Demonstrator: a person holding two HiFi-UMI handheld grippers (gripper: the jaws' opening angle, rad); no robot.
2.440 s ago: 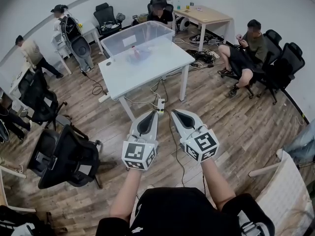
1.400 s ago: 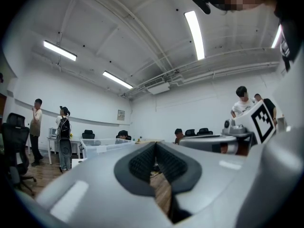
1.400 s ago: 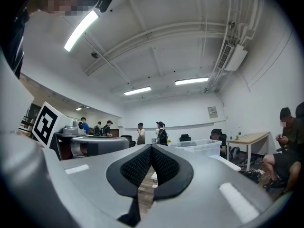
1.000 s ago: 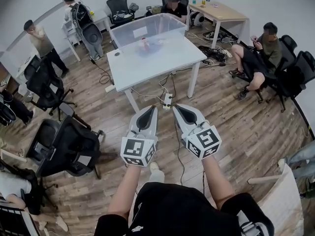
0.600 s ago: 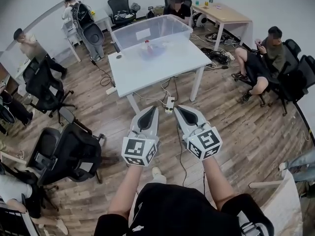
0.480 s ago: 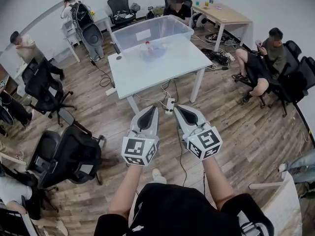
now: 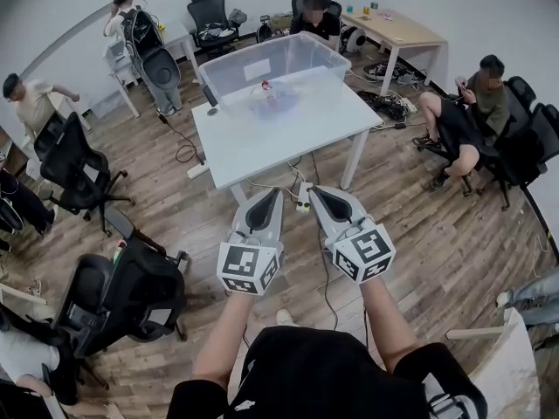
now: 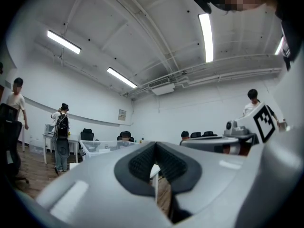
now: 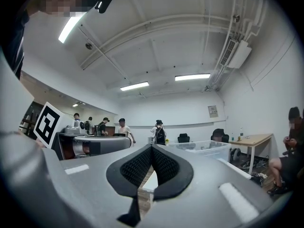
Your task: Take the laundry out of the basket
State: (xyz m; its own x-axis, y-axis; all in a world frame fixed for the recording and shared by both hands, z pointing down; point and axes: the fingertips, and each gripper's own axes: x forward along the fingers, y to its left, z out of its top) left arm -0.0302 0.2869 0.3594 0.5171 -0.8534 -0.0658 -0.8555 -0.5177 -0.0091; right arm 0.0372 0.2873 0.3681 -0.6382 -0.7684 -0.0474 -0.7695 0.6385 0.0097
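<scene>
Two hand-held grey grippers sit side by side near the bottom of the head view, both level and pointing away toward the far side of the room. The left gripper (image 7: 269, 196) has its two jaws pressed together along their whole length, with nothing between the dark ribbed pads. The right gripper (image 7: 314, 192) is the same, its two jaws closed tip to tip and empty. Each carries one cube with black-and-white square markers, so there are two marker cubes, the left one (image 7: 247, 270) and the right one (image 7: 363, 253), just ahead of the person's two bare forearms.

Well beyond the tips stands one white rectangular table (image 7: 262, 138) on the wood-plank floor (image 7: 410, 216). One clear plastic storage basket (image 7: 301, 52) rests on its far half. The laundry (image 7: 274, 101) shows as a small red and bluish bundle seen through the basket's near wall. How many pieces it has cannot be told from here. Neither gripper is near the basket.

Four people are plain to see around the room: one standing at the far left (image 7: 26, 103), one standing with a backpack at the far wall (image 7: 127, 16), one seated behind the basket (image 7: 314, 20) and one seated at the right (image 7: 463, 112). Two black office chairs stand at the left, one near (image 7: 131, 291) and one farther (image 7: 70, 160). One light wooden table (image 7: 397, 29) stands at the far right
</scene>
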